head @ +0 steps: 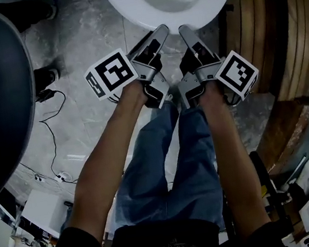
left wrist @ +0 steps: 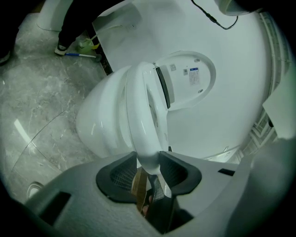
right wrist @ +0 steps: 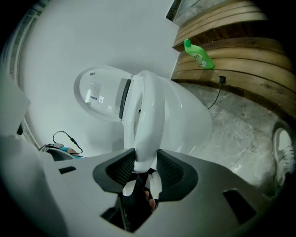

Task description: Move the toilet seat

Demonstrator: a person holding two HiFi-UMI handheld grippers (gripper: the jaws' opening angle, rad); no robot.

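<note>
Left claw [left wrist: 148, 160] and right claw [right wrist: 145, 158] both clamp toilet seat [left wrist: 140, 109] front rim; likely stiff, light, slippery plastic.

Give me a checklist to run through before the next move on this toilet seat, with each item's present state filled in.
1. Left gripper pads pressed on the toilet seat front rim: ok.
2. Right gripper pads pressed on the same rim: ok.
3. The two grips sit side by side near the front middle: ok.
4. Lid raised behind the seat, out of the way: ok.
5. Jaws hold the seat alone, not the rim of the bowl as well: cannot tell.
6. Green bottle on the wooden ledge, apart from the seat: ok.
</note>
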